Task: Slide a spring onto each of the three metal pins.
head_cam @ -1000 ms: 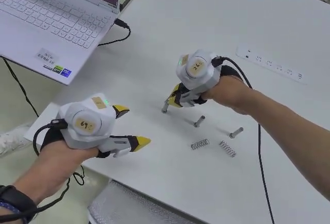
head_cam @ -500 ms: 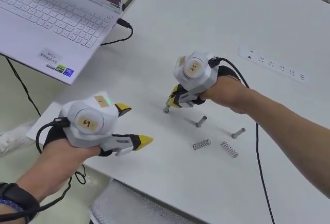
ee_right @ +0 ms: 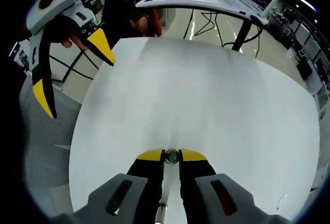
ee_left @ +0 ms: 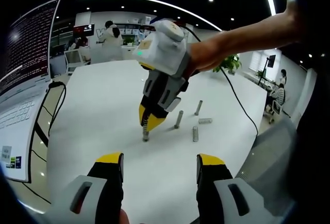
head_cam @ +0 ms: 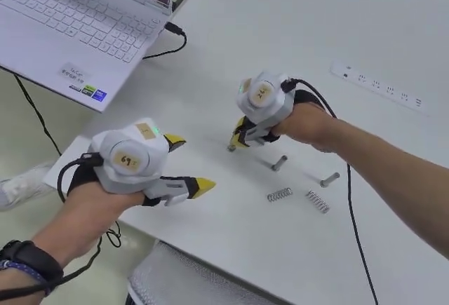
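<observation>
Pinching the first spring [ee_left: 146, 125] between its yellow tips, the right claw [ee_right: 171, 156] points down at the white worktop [head_cam: 295, 31]. Its jaws are drawn almost together, with only the coil between them. The coil stands in line with the near pin [ee_left: 146, 137], whose foot shows on the worktop just below it. How much of that pin lies inside the coil I cannot tell (the yellow tips cover the join).

The middle pin [head_cam: 279, 163] and the far pin [head_cam: 329, 179] stand bare. Together with the near pin they form a slanting row that runs off to the person's right of the right claw. The second spring [head_cam: 279, 194] and the third spring [head_cam: 317, 201] lie flat on the worktop, on the person's side of that row. They are near each other but apart, and neither touches a pin.

The left claw [head_cam: 191, 163] hovers above the near edge of the worktop, well apart from the pins. Its jaws are spread wide with nothing between them, and in the left gripper view they point toward the right claw and the row of pins.

An open laptop [head_cam: 70, 24] sits at the far left with a black cable [head_cam: 158, 54] plugged into its side. A white power strip [head_cam: 382, 87] lies flat at the far right.
</observation>
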Available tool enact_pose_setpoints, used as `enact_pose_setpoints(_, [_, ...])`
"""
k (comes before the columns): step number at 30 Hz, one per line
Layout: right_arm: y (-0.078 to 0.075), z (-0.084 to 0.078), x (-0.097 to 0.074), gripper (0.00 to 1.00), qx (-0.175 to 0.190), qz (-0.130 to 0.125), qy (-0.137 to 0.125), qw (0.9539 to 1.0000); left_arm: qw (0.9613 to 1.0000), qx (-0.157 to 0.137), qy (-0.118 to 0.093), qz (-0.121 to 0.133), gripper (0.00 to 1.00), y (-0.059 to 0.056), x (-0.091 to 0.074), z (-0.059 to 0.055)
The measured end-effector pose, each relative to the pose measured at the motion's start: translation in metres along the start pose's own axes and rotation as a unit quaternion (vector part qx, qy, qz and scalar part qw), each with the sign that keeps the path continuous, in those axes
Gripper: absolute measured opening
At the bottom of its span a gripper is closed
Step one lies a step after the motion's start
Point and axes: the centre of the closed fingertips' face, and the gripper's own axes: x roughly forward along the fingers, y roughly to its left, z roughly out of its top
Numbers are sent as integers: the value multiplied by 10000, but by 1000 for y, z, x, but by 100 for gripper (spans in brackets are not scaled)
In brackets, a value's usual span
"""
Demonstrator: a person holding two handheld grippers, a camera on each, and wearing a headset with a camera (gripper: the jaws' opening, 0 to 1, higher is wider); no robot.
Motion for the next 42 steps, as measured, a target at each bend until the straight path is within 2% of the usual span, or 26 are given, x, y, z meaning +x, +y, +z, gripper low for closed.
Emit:
enact_pose_setpoints(12, [1,-9,17,9,53,0,133,9999,10000,-50,15,12,52,0,0,-3])
enact_pose_setpoints(19, [0,-8,15,9,109,-19,85,9999,10000,-60,32,21,52,0,0,-4])
enact_pose_setpoints(31, [0,-1,-5,15,116,-223,-73,9997,10000,23,48,31,54,-2,-1,1])
enact_pose_setpoints(42, [2,-3,-29,19,365,-429,-297,9980,9999,13,-42,93,56,-8,-7,11])
